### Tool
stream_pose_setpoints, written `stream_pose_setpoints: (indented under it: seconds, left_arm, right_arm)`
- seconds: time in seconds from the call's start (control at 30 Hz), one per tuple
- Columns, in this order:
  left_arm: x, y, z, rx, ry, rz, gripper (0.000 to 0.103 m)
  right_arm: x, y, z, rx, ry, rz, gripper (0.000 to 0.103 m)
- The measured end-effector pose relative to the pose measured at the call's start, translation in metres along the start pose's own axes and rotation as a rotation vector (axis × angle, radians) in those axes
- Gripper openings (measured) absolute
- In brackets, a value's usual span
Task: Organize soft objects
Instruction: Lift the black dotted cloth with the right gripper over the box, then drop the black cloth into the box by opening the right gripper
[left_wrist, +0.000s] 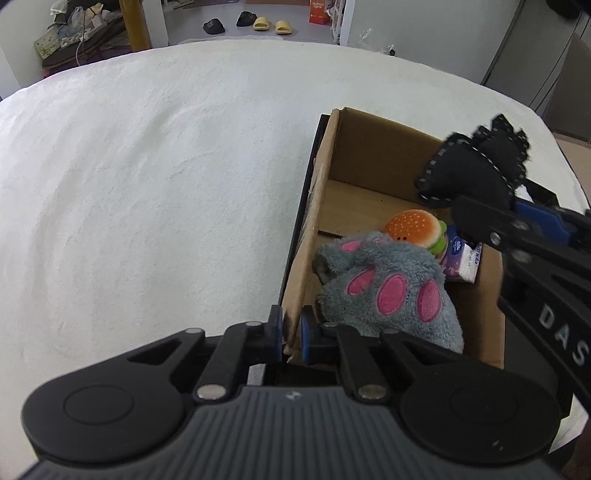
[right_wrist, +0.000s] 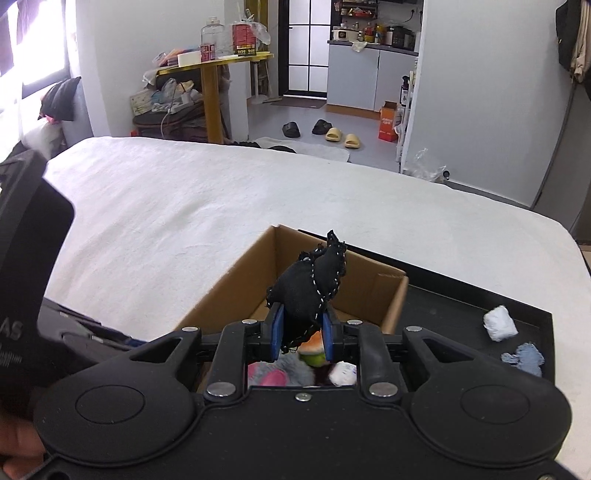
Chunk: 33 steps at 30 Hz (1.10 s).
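The right gripper (right_wrist: 302, 334) is clenched on a black stitched plush (right_wrist: 312, 284), its blue pads pinching the toy's lower end. The plush stands nearly upright in the right wrist view, its long axis running from the pads toward 1 o'clock, the narrow tip uppermost. It hangs in the air over the open cardboard box (right_wrist: 391, 308); in the left wrist view it shows at 2 o'clock, above the box's far right corner.

The left gripper (left_wrist: 291, 332) is closed on the box's near left wall (left_wrist: 306, 236), the cardboard edge squeezed between its two pads.

Inside the box lie a grey paw plush (left_wrist: 388, 288) with pink pads, its long axis running from near right toward far left, a burger plush (left_wrist: 415, 229) behind it, and a tissue pack (left_wrist: 461, 258) at the burger's right. The box rests partly on a black tray (right_wrist: 461, 314) on the white bed (left_wrist: 147, 184). On the tray, at 3 o'clock of the box, sit a white wad (right_wrist: 499, 324) and a blue scrap (right_wrist: 524, 358).
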<state>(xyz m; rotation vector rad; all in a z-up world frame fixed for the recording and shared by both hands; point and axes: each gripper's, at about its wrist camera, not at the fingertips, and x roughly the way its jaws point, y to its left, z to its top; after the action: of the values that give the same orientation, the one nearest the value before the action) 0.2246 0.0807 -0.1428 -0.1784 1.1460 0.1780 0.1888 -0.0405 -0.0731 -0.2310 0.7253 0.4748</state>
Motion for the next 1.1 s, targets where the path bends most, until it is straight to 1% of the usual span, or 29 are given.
stream_pose_setpoints:
  seconds: [0.03,0.1,0.17,0.23,0.4,0.67,0.87,0.93,0.97,1.0,1.03,1.07,1.1]
  left_arm:
    - [0.0,0.001,0.0,-0.006,0.001,-0.005,0.009]
    - [0.0,0.003,0.0,-0.009,0.001,-0.01,0.009]
    - [0.0,0.002,0.0,-0.006,0.002,-0.008,0.009]
    - [0.0,0.002,0.0,-0.003,0.001,-0.005,0.009]
    - [0.0,0.002,0.0,-0.007,0.004,-0.004,0.009]
    - [-0.011,-0.001,-0.001,-0.009,-0.028,0.006,0.01]
    - [-0.018,-0.009,-0.001,0.021,-0.048,0.052,0.012]
    - [-0.021,-0.008,-0.001,0.019,-0.055,0.053,0.013]
    - [-0.023,-0.007,-0.001,0.014,-0.06,0.054,0.014]
    - [-0.024,-0.006,0.0,0.008,-0.064,0.064,0.02]
    - [-0.025,-0.006,0.0,0.003,-0.065,0.081,0.026]
    - [-0.025,-0.008,0.001,0.003,-0.067,0.097,0.03]
    - [-0.027,-0.01,0.001,0.008,-0.074,0.108,0.036]
  right_arm:
    - [0.002,0.001,0.002,0.008,-0.002,0.007,0.022]
    - [0.003,0.003,0.005,0.024,-0.017,0.041,0.025]
    - [0.006,0.006,0.007,0.023,-0.007,0.051,0.039]
    - [0.004,0.008,0.005,0.016,-0.008,0.035,0.04]
    - [-0.001,0.0,0.001,0.039,0.003,0.041,0.04]
    - [-0.006,-0.011,-0.006,0.049,0.006,0.033,0.039]
    - [-0.005,-0.019,-0.013,0.053,0.018,0.033,0.04]
    - [-0.005,-0.022,-0.016,0.059,0.022,0.036,0.04]
    - [-0.005,-0.023,-0.017,0.061,0.023,0.037,0.04]
    - [-0.005,-0.025,-0.018,0.062,0.022,0.038,0.041]
    - [-0.006,-0.027,-0.019,0.066,0.019,0.039,0.045]
    - [-0.007,-0.029,-0.02,0.07,0.015,0.039,0.048]
    - [-0.008,-0.032,-0.02,0.075,0.012,0.039,0.049]
